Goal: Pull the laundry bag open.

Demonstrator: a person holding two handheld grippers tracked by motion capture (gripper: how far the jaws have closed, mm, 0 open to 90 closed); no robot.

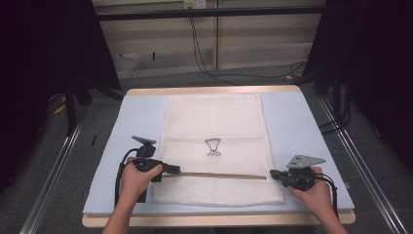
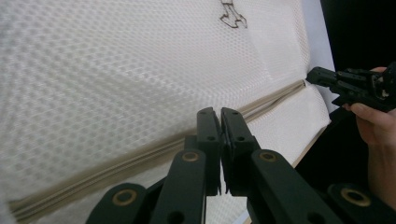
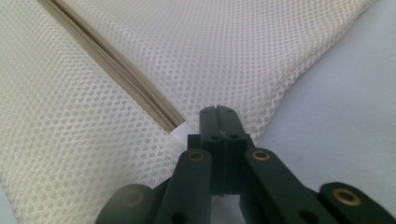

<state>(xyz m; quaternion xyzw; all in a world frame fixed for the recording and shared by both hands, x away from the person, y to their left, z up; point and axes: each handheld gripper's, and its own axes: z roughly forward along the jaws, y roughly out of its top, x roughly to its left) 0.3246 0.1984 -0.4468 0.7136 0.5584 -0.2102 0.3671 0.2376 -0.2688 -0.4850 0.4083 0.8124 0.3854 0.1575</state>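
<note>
We find the mesh bag (image 1: 214, 146) flat mid-table, zipper (image 1: 219, 175) toward the near edge. Both jaws are clenched: left gripper (image 1: 174, 170) on the zipper, its pull hidden; right gripper (image 1: 273, 173) pinching the bag's right edge.

Your mesh bag (image 1: 214, 126) is cream synthetic netting, honeycomb weave, matt with a faint sheen where it drapes. Its zipper (image 1: 214, 175) is beige woven tape with fine plastic-looking teeth, dull finish; the tab at its end (image 3: 178, 132) looks smooth and white. Logo print (image 1: 213, 146) is dark, flat ink. The table pad (image 1: 302, 126) under it is pale blue, smooth, matt, foam-like; the table edge (image 1: 214, 220) below is light wood, satin. Your left gripper (image 2: 219, 114) and right gripper (image 3: 218, 112) are matt black plastic with brass-coloured pivot pins. Top plate (image 1: 304, 161) is grey, dull.
</note>
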